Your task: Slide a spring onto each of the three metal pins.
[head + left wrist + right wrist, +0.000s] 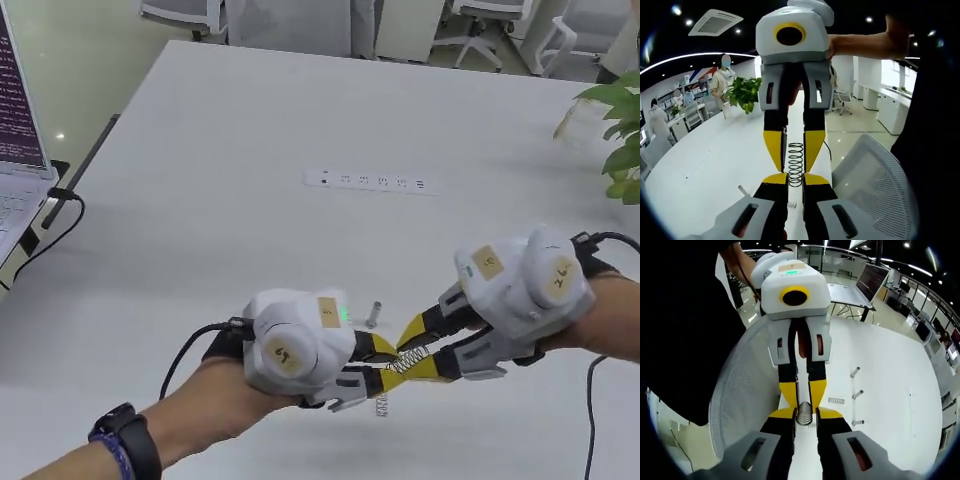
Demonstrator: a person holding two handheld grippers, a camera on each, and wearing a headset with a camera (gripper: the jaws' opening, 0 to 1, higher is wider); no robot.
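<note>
One spring [796, 160] held by left tongs [795, 179], right tongs [804, 414]; tags [488, 262] unreadable.

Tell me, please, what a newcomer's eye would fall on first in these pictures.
First, the left gripper and right gripper meeting tip to tip above the white table, with a coil spring between their yellow jaw tips. Next, in the right gripper view, three metal pins sit on the table beside a loose spring. A green plant stands at the table's far right edge.
</note>
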